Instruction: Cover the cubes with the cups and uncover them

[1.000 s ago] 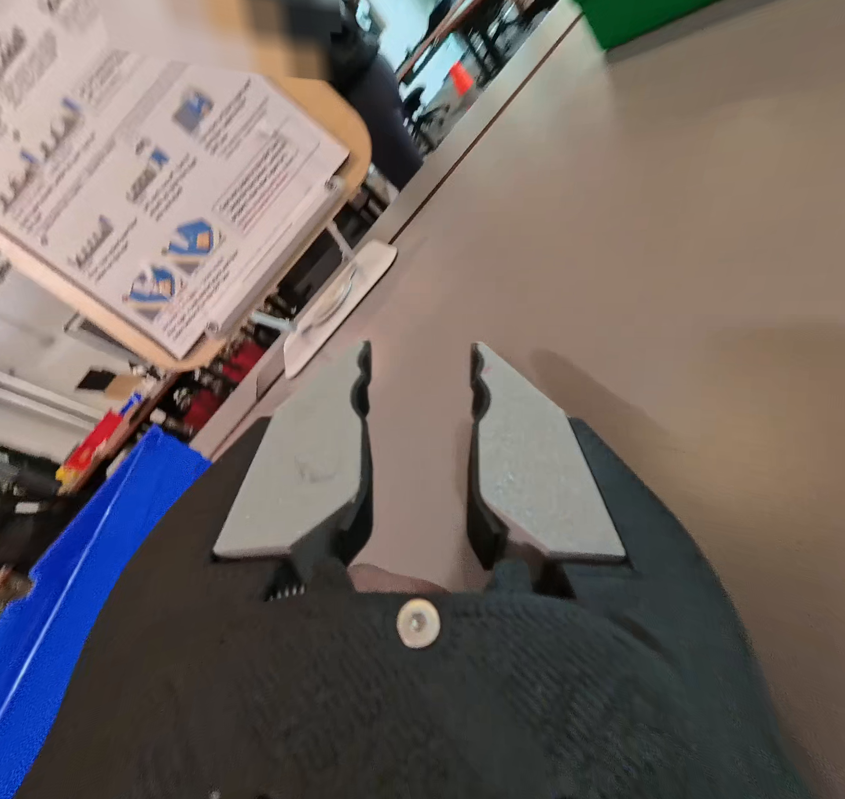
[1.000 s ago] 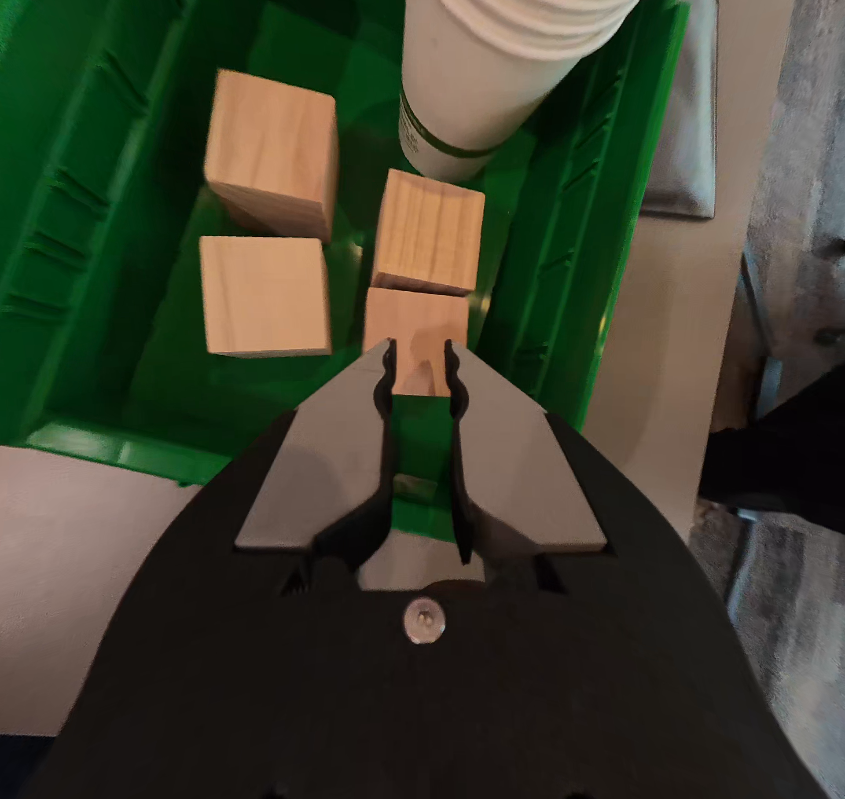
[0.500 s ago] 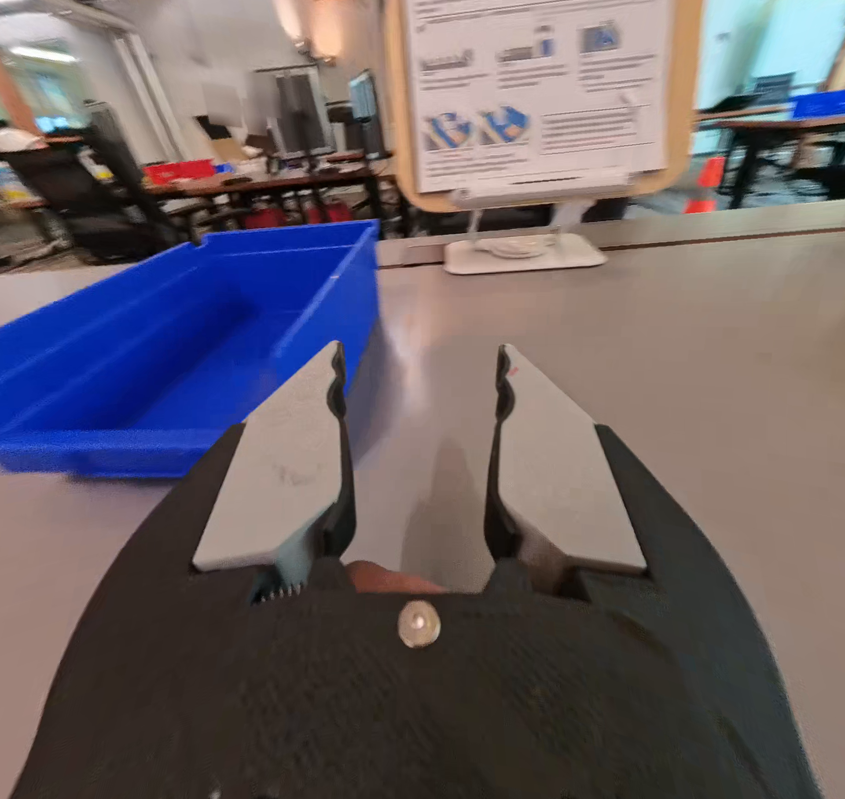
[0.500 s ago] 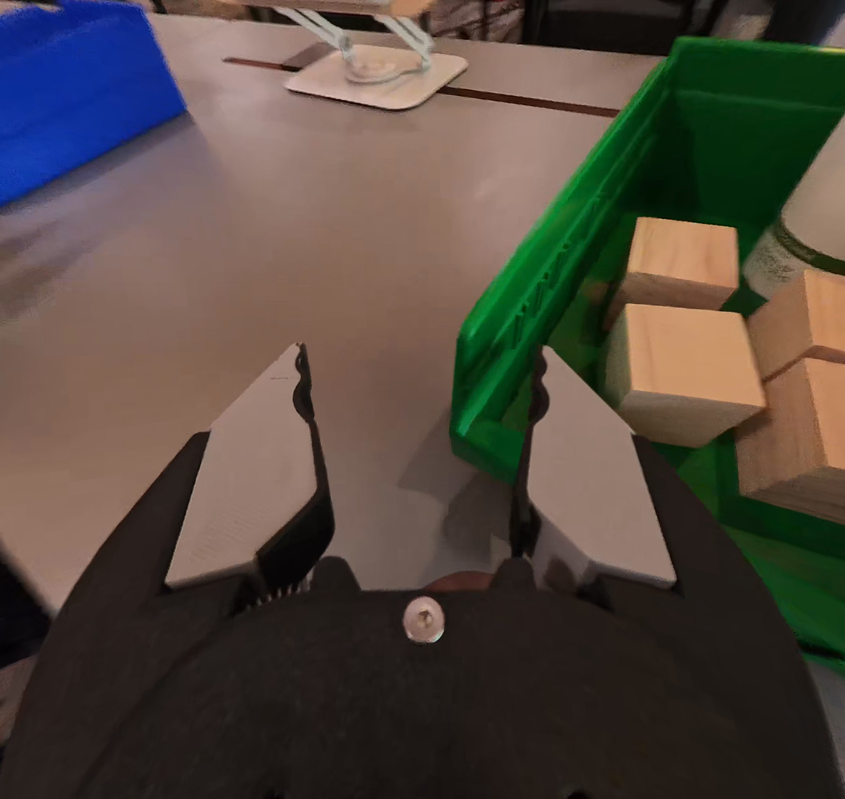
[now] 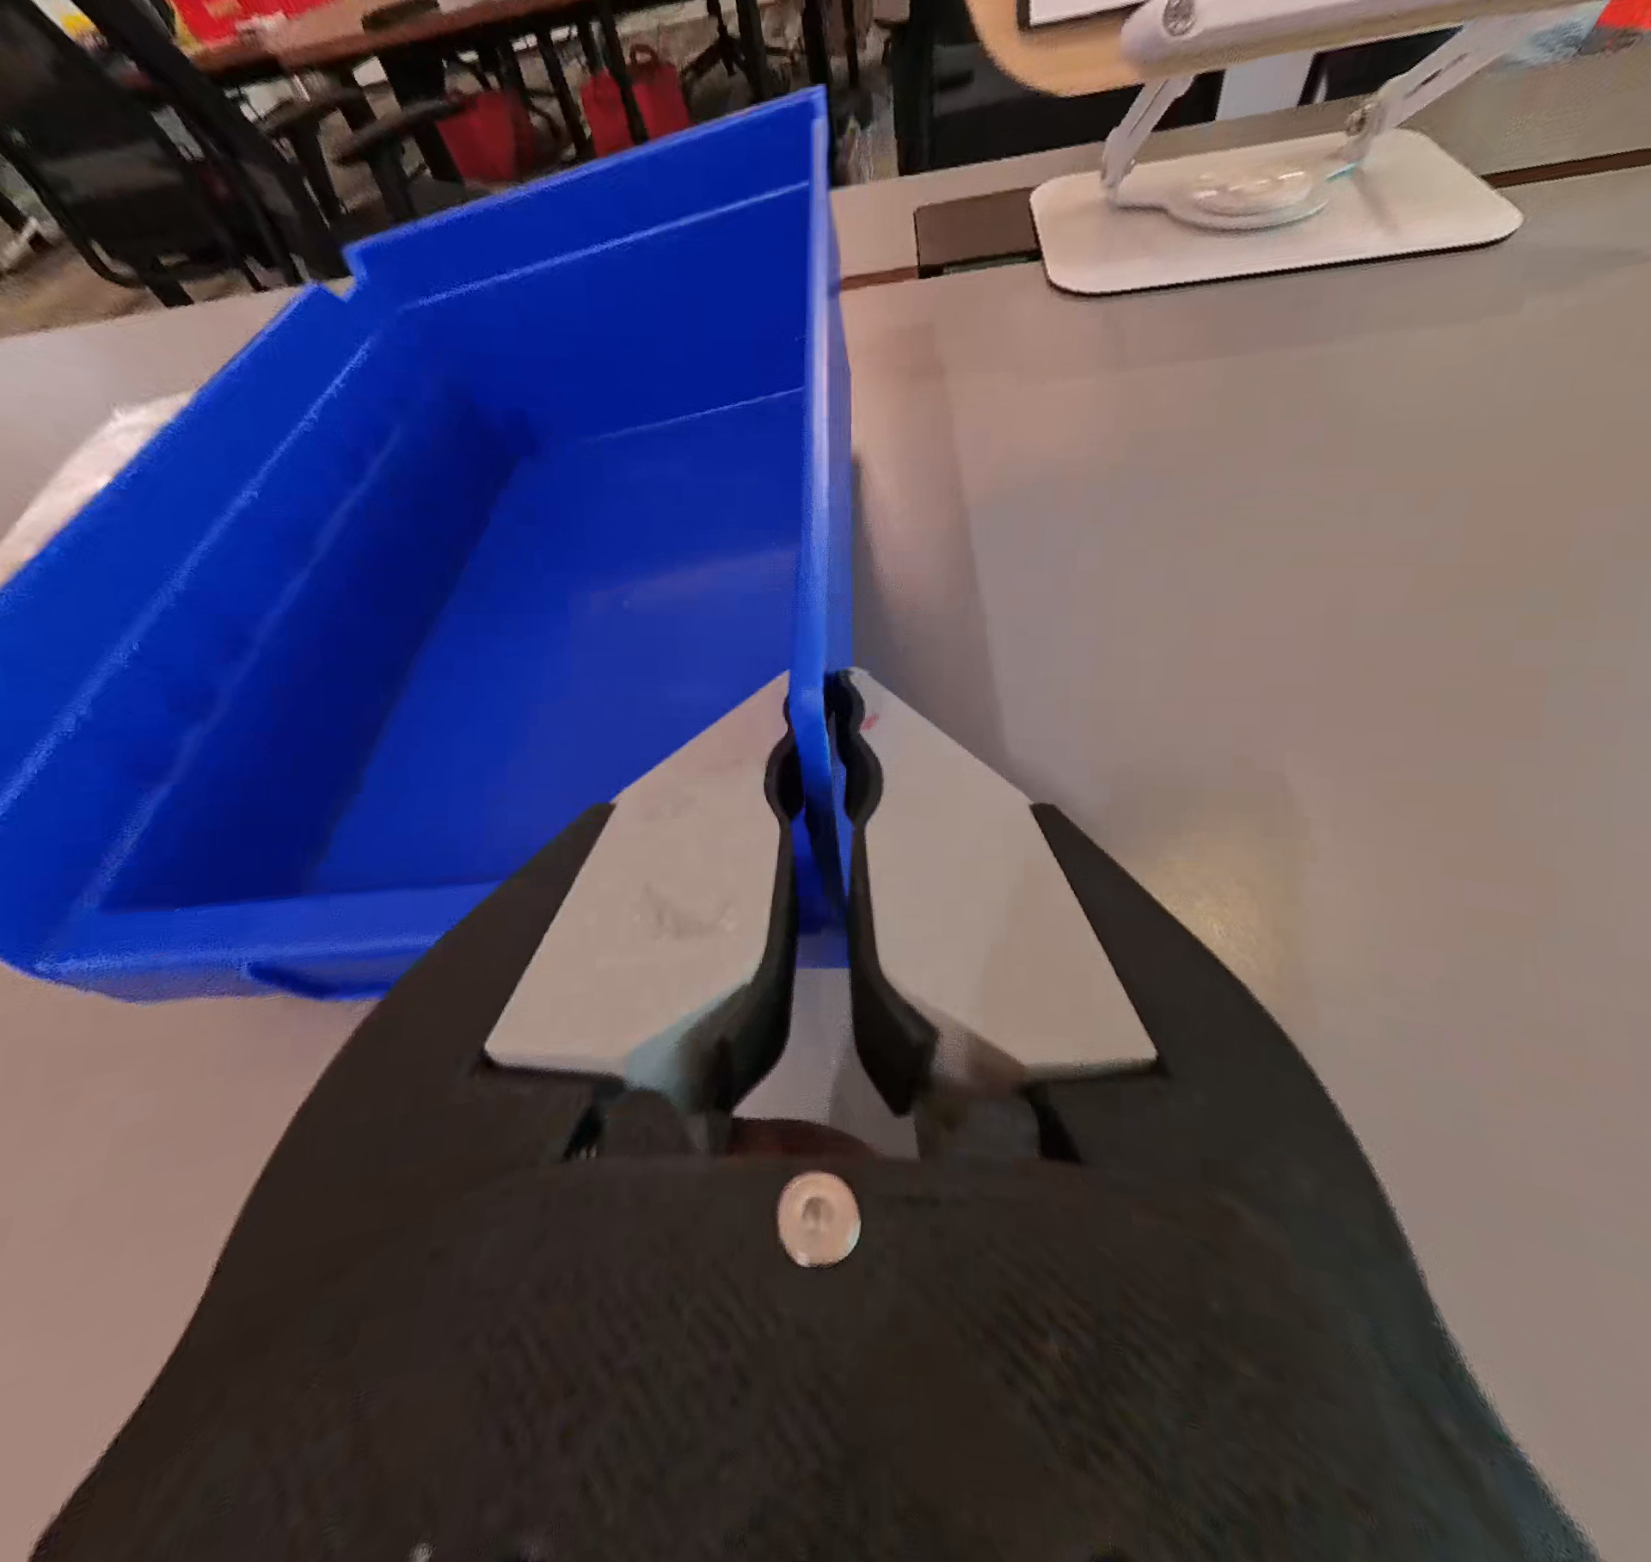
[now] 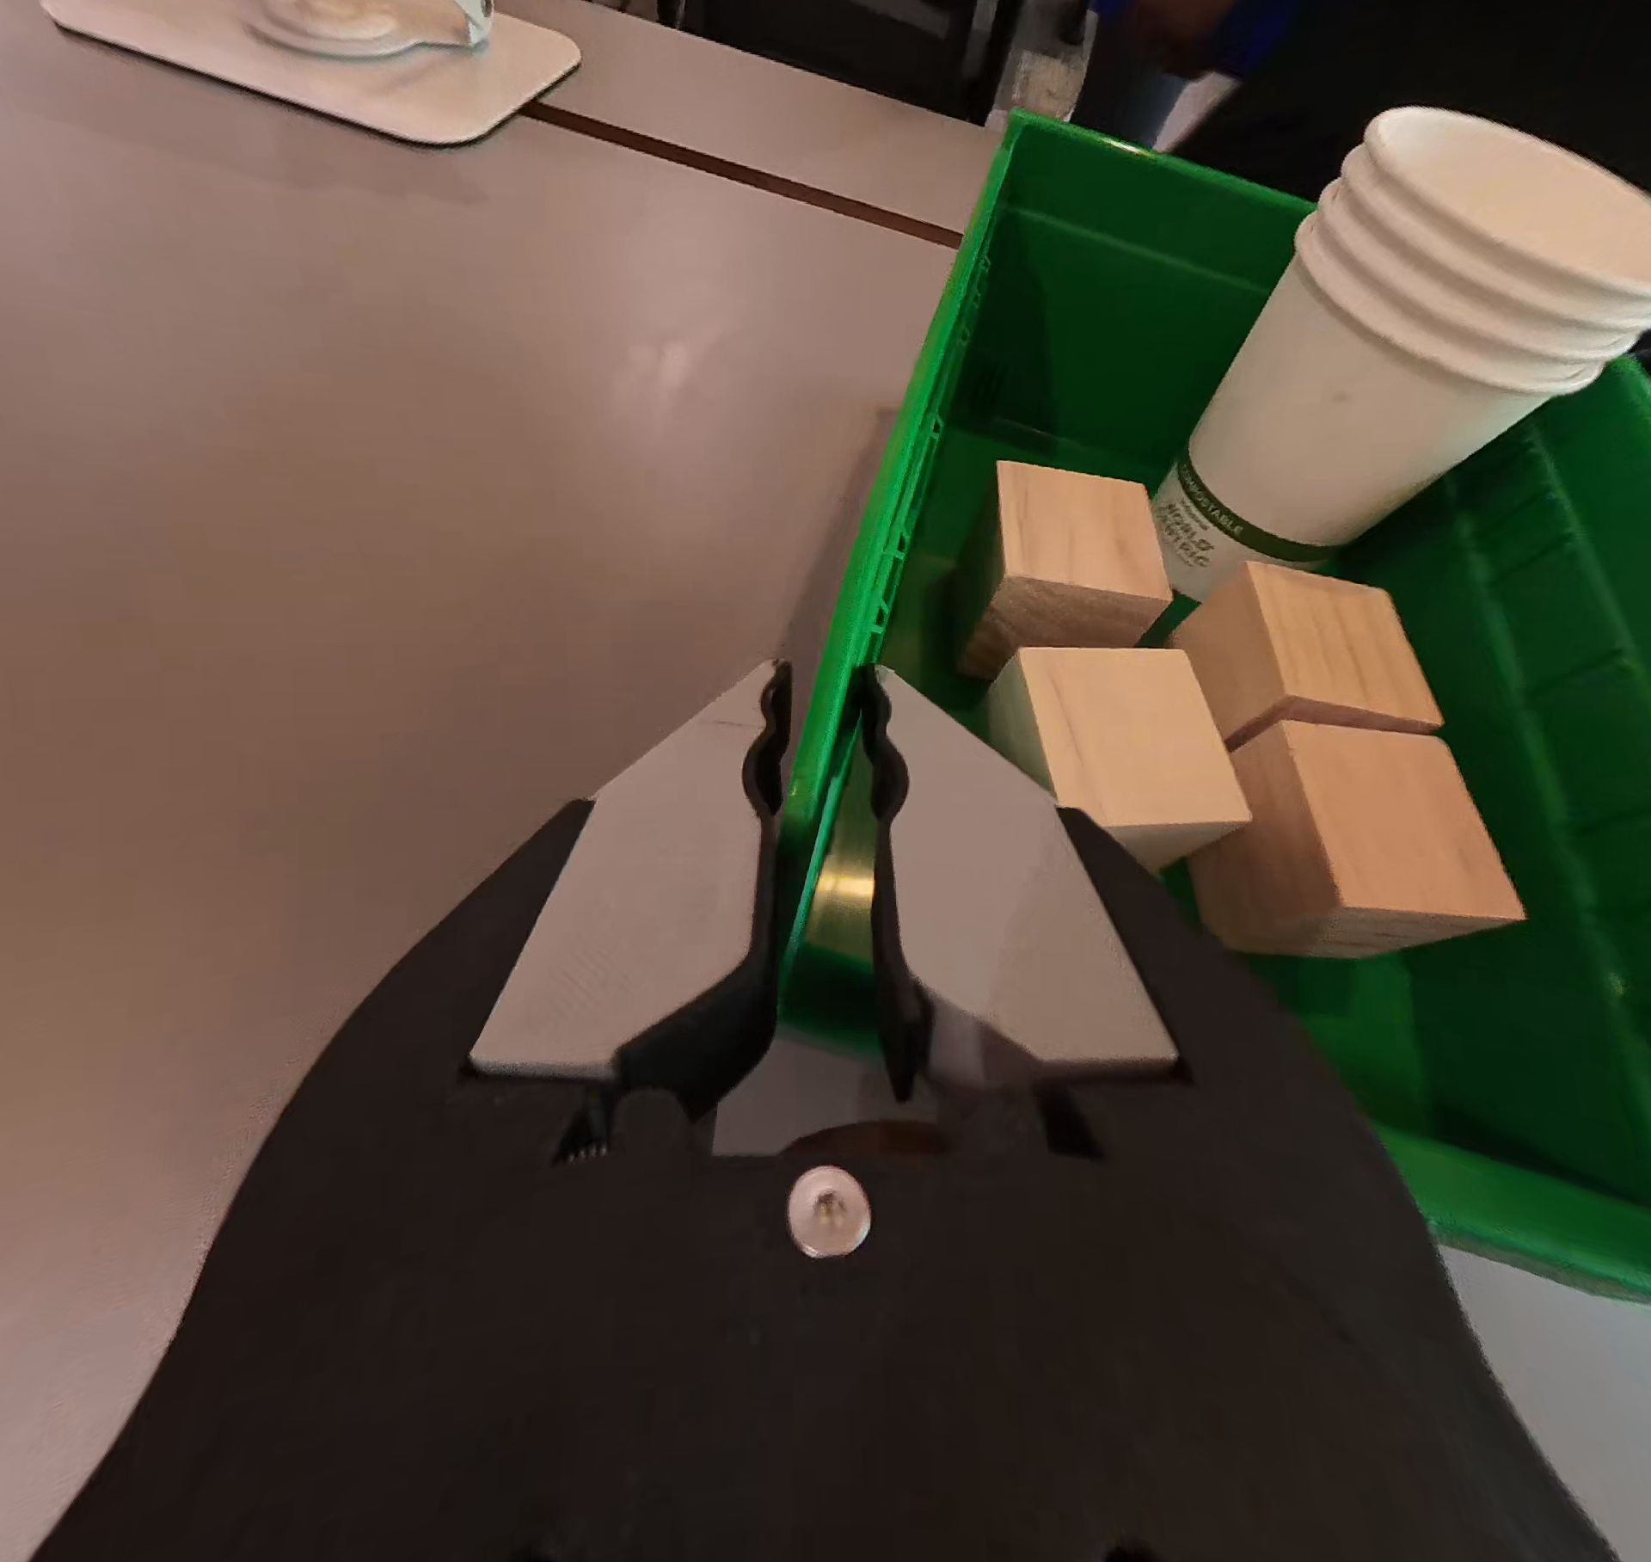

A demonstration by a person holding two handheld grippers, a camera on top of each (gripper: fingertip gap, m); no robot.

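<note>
A: Green plastic bin (image 6: 1009,286) on the right side of the grey table (image 6: 402,411). The right gripper (image 6: 822,697) straddles its near left wall, one finger outside and one inside, pinching the rim. The inner contact is hard to confirm.

B: And the left?

A: The left gripper (image 5: 826,697) is clamped on the right wall of the blue bin (image 5: 447,536), pads pressed against the thin plastic from both sides. That bin looks empty. A white stand (image 5: 1278,214) sits behind it at the far edge of the table.

B: Where are the task items?

A: All in the green bin. Four wooden cubes (image 6: 1117,742) are clustered on the floor, two at the left and two stacked at the right, with faces touching. A nested stack of white paper cups (image 6: 1394,357) leans over them.

B: Orientation of the stack?

A: Its long axis is tilted. The base is down against the cubes near the bin's middle, and the mouth points up and to the right, away from the gripper.

B: Handling estimate?

A: My judgement is that the cups are light, thin-walled and easy to crush, and may stick together when one is pulled off. Best taken across the upper wall below the rolled rim, with light pressure. The cubes look rigid and fairly light, with flat, grippy faces. Pinch opposite faces squarely, since the neighbours crowd the finger room.
</note>
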